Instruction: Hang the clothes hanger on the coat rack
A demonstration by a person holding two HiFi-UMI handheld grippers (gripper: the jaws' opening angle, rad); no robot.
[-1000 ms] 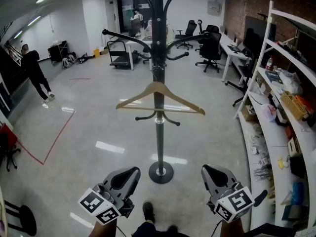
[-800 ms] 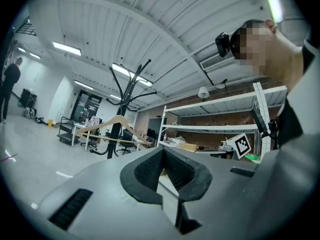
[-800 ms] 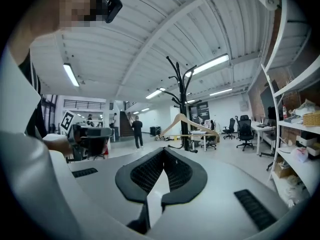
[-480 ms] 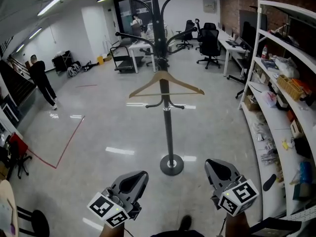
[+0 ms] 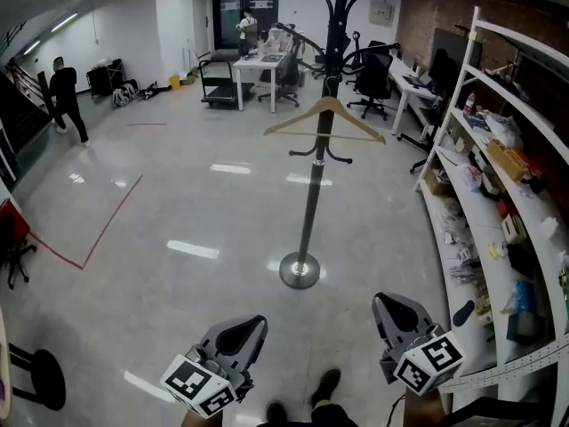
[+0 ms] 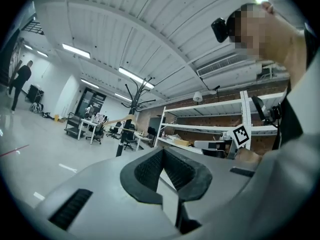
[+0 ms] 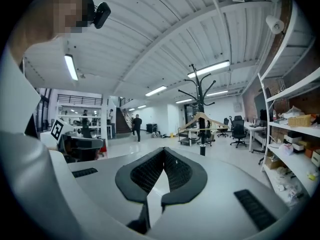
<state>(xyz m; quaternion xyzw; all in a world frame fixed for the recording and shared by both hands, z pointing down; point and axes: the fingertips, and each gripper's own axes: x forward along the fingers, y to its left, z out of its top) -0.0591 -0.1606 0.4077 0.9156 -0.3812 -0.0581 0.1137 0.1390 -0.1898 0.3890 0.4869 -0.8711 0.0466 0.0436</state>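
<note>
A wooden clothes hanger [image 5: 326,118] hangs on a lower hook of the black coat rack [image 5: 312,194], which stands on a round base on the floor well ahead of me. Both grippers are held low near the bottom of the head view, far from the rack. The left gripper [image 5: 240,338] is shut with nothing in it, and so is the right gripper [image 5: 396,317]. In the left gripper view the rack [image 6: 134,91] and hanger [image 6: 115,120] are small and distant beyond the shut left gripper [image 6: 162,155]. The right gripper view shows the hanger [image 7: 201,118] on the rack [image 7: 201,101] past the shut right gripper [image 7: 163,156].
White shelving [image 5: 498,176] loaded with boxes and clutter runs along the right wall. Desks and office chairs [image 5: 373,83] stand behind the rack. A person [image 5: 65,96] walks at the far left. A black stool [image 5: 36,390] sits at the lower left. My feet [image 5: 324,385] show between the grippers.
The rack and hanger have shrunk and shifted right in the head view as I backed away from them. Both grippers stayed low, shut and empty.
</note>
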